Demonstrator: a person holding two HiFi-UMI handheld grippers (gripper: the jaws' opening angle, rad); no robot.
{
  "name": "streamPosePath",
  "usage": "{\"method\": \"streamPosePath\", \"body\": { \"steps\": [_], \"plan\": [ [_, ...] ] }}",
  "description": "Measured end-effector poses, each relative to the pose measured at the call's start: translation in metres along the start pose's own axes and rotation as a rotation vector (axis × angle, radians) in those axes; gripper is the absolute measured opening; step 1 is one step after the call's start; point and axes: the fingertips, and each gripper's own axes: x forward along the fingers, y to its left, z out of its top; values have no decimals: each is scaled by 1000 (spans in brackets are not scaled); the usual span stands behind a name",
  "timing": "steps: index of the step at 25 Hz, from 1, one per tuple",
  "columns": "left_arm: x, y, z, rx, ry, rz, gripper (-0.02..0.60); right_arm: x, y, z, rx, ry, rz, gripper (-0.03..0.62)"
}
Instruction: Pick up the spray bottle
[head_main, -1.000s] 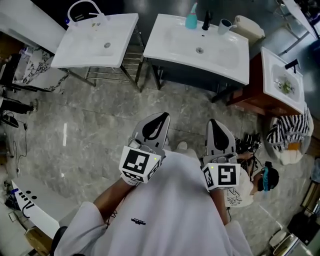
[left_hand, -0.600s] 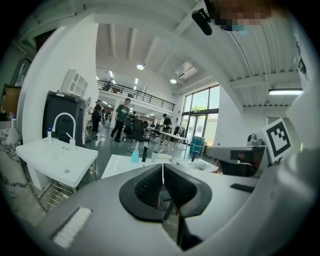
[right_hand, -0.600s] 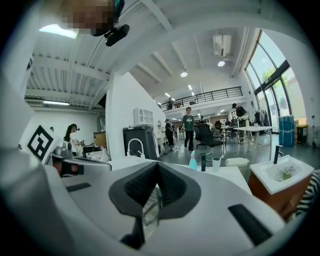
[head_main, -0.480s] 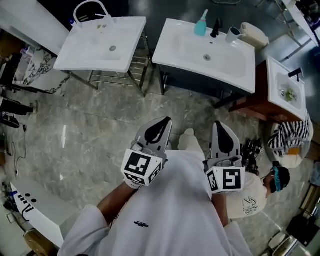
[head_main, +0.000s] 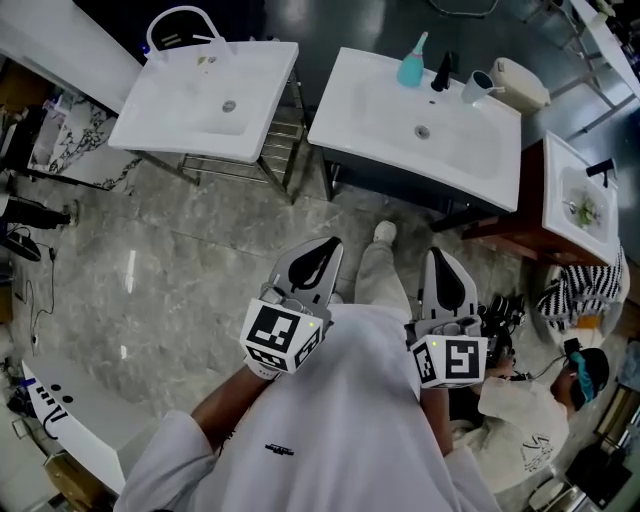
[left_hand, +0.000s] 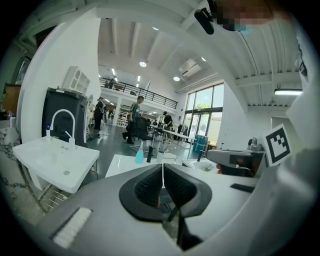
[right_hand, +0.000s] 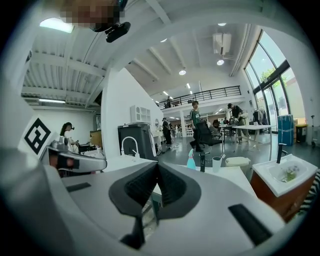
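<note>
Clearly no reach yet: the bottle (head_main: 411, 68) stands at the sink's (head_main: 360, 120) back edge, just left of the faucet (head_main: 441, 72), well ahead of both grippers. The left gripper (head_main: 322, 240) and right gripper (head_main: 441, 256) are carried with jaws clenched on nothing, probably merely for the approach.

White shirt (head_main: 340, 420); left claw (head_main: 322, 243), right claw (head_main: 441, 258) grey, black-padded.
</note>
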Motion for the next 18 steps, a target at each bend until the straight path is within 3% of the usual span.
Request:
{"method": "streamPosePath", "body": {
  "steps": [6,12,18],
  "plan": [
    [60,17,23,1,-10,16,9,59,-45,5,61,5,19,5],
    [131,32,58,21,-2,32,9,124,-91,26,28,-1,45,5],
    [215,46,84,-7,-10,70,8,192,-144,38,-8,27,97,5]
  ]
}}
